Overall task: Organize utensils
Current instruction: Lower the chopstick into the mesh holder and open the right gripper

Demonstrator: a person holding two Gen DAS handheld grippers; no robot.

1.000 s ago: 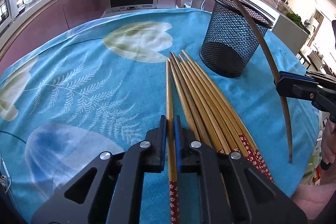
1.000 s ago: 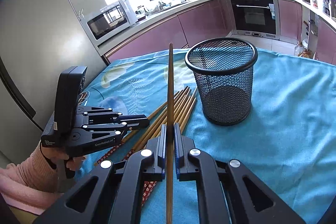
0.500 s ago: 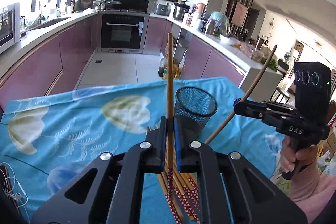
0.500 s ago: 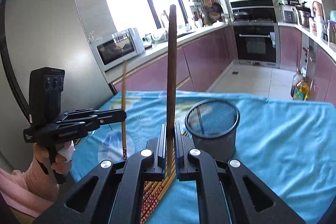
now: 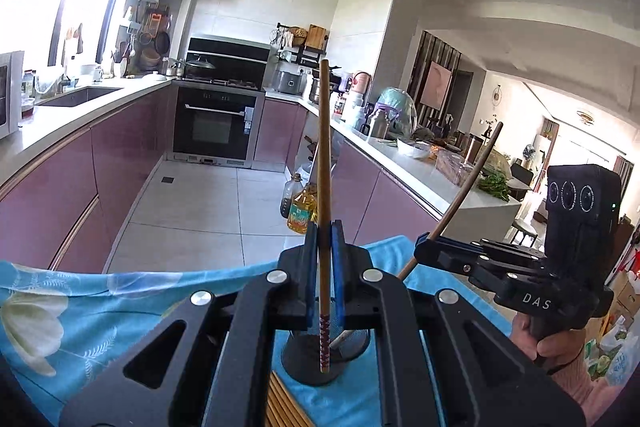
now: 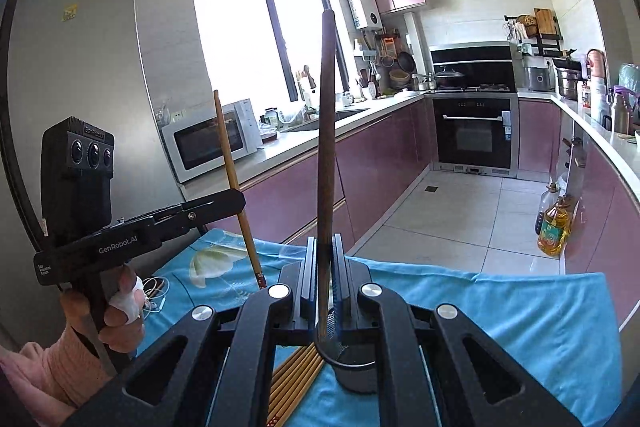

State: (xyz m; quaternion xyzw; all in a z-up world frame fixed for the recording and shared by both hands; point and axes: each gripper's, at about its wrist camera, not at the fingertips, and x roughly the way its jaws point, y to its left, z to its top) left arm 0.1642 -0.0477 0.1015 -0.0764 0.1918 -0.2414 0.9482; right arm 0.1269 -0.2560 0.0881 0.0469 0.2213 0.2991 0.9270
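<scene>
My left gripper (image 5: 325, 229) is shut on a light bamboo chopstick (image 5: 323, 147) that stands upright, its red-patterned end pointing down. My right gripper (image 6: 323, 245) is shut on a dark brown chopstick (image 6: 326, 107), also nearly upright. Each gripper shows in the other's view: the right gripper (image 5: 424, 246) with the dark chopstick (image 5: 472, 183) slanting up, the left gripper (image 6: 239, 199) with the light chopstick (image 6: 229, 159). Both hang above a black mesh cup (image 6: 354, 375), largely hidden behind my fingers, also low in the left wrist view (image 5: 308, 367). Several more chopsticks (image 6: 298, 373) lie beside the cup.
The table carries a blue floral cloth (image 6: 500, 307). A white earphone cable (image 6: 154, 287) lies near its left edge. Beyond the table are purple kitchen cabinets, an oven (image 5: 214, 125), oil bottles (image 6: 554, 223) on the tiled floor and a tall grey fridge (image 6: 100, 67).
Both grippers have risen and tipped upward, each carrying its chopstick off the table. The cup and the chopstick pile have dropped to the bottom of both views.
</scene>
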